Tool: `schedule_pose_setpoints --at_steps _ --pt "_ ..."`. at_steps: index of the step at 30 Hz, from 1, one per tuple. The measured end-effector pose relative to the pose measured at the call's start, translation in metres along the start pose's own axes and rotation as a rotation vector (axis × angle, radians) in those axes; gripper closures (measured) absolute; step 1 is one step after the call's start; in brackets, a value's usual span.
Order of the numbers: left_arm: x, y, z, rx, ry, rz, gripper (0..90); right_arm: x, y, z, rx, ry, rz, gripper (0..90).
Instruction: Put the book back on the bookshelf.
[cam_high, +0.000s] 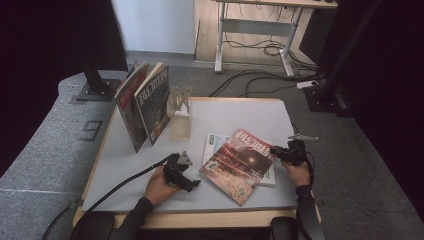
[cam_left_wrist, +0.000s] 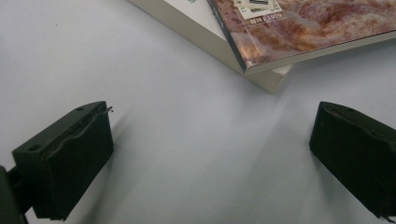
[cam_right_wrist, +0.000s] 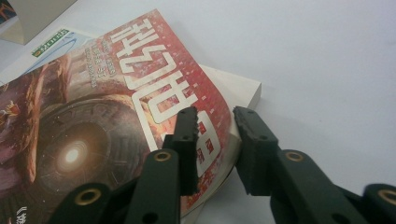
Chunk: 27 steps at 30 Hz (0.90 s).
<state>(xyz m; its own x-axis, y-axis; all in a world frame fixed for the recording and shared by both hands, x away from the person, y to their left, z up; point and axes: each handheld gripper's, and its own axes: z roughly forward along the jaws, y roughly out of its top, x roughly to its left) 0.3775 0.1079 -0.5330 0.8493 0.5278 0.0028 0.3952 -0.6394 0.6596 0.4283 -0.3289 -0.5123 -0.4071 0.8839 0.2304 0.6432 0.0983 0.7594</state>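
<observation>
The red magazine (cam_high: 239, 164) lies flat on the white table (cam_high: 225, 117), at about 5 o'clock from the table's middle, turned askew on top of a thicker white book (cam_high: 216, 142) whose edges stick out from under it. From my seat, the right gripper (cam_high: 280, 152) sits at the magazine's 3 o'clock corner. In the right gripper view I see one jaw over the cover (cam_right_wrist: 116, 126), on the printed title, and the other jaw just off the outer edge beside the white book's corner (cam_right_wrist: 243, 91); the jaws stand close together with the magazine's edge between them, but I cannot tell whether the pads actually press on it.

My left gripper (cam_high: 192, 184) rests on the table at the magazine's 9 o'clock, just beside it and not touching. In the left gripper view its jaws are wide apart with only bare tabletop (cam_left_wrist: 187, 140) between them, and the stacked corners of the magazine (cam_left_wrist: 308, 32) and the book (cam_left_wrist: 205, 39) lie ahead at 12 o'clock.

At the table's 10 o'clock, two more magazines (cam_high: 145, 102) stand upright and leaning, next to a pale bookstand (cam_high: 181, 114).
</observation>
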Motion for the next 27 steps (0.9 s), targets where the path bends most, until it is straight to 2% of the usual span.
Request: schedule_pose_setpoints --at_steps 3,9,27 --pt "0.0 0.0 0.0 0.0 0.0 0.0 0.0 0.005 0.002 -0.003 -0.017 -0.019 -0.025 75.4" --pt "0.0 0.0 0.0 0.001 0.0 -0.002 0.0 0.01 0.004 -0.008 -0.047 -0.022 -0.05 79.1" --pt "-0.001 0.001 0.0 0.006 0.005 -0.003 0.0 0.027 0.018 -0.021 -0.088 -0.025 -0.105 82.2"
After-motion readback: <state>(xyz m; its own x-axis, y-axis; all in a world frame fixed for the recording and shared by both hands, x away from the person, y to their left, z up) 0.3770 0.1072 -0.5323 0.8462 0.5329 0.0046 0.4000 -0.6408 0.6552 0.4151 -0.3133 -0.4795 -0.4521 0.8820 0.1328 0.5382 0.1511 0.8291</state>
